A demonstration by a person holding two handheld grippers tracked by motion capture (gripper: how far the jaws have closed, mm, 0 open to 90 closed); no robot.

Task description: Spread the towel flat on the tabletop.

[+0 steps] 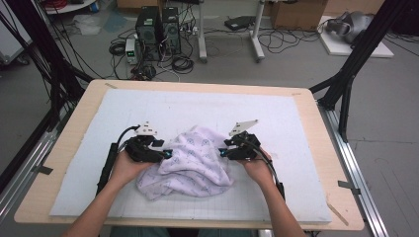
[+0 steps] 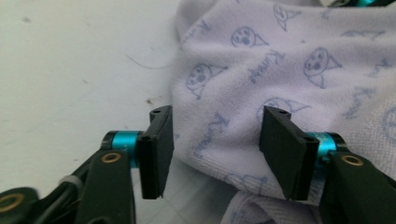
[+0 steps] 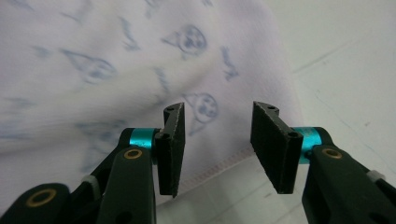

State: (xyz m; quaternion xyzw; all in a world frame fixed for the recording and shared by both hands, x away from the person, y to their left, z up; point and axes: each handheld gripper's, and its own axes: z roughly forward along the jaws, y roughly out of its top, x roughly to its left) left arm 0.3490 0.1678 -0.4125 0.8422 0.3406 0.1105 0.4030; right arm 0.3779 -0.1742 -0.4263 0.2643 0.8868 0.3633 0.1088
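Note:
A white towel (image 1: 192, 158) with a pale blue cartoon print lies crumpled on the white mat (image 1: 296, 128), near the front middle of the table. My left gripper (image 1: 168, 154) is at the towel's left edge, pointing right. In the left gripper view the towel (image 2: 280, 70) lies under and beyond the left gripper (image 2: 217, 114), whose jaws stand apart and hold nothing. My right gripper (image 1: 223, 152) is at the towel's right edge, pointing left. The right gripper (image 3: 219, 109) is open over the towel's (image 3: 93, 70) stitched hem, and its pads press on nothing.
The mat covers most of a wooden table (image 1: 89, 103). Black frame posts (image 1: 346, 89) rise at the table's far right and far left. On the floor behind are computer towers (image 1: 158, 32) and loose cables. Bare mat lies around the towel.

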